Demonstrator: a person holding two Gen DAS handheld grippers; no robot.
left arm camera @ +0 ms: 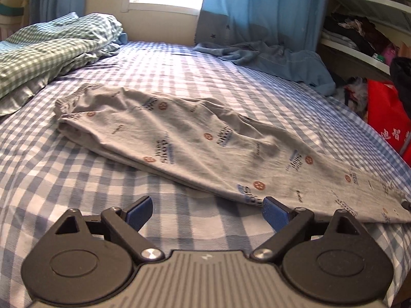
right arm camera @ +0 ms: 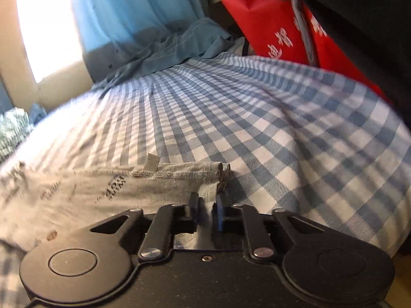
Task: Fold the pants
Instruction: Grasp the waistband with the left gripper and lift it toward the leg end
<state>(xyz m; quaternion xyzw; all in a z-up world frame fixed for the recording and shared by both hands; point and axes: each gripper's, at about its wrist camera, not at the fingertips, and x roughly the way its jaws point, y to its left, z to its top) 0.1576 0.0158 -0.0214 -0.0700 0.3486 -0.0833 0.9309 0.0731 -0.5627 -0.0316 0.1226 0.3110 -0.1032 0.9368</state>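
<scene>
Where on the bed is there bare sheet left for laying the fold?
Bare checked sheet lies between the grey pants and the open left tongs, and beyond the waistband near the right tongs. Crowded: green quilt far left, blue garment under the curtain.

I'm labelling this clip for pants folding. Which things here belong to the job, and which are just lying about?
Job:
- grey printed cotton pants
- open left gripper
- right gripper, shut on the pants' corner
- blue-and-white checked bedsheet

Lying about:
- green checked quilt
- crumpled blue garment
- red bag
- blue star curtain
</scene>
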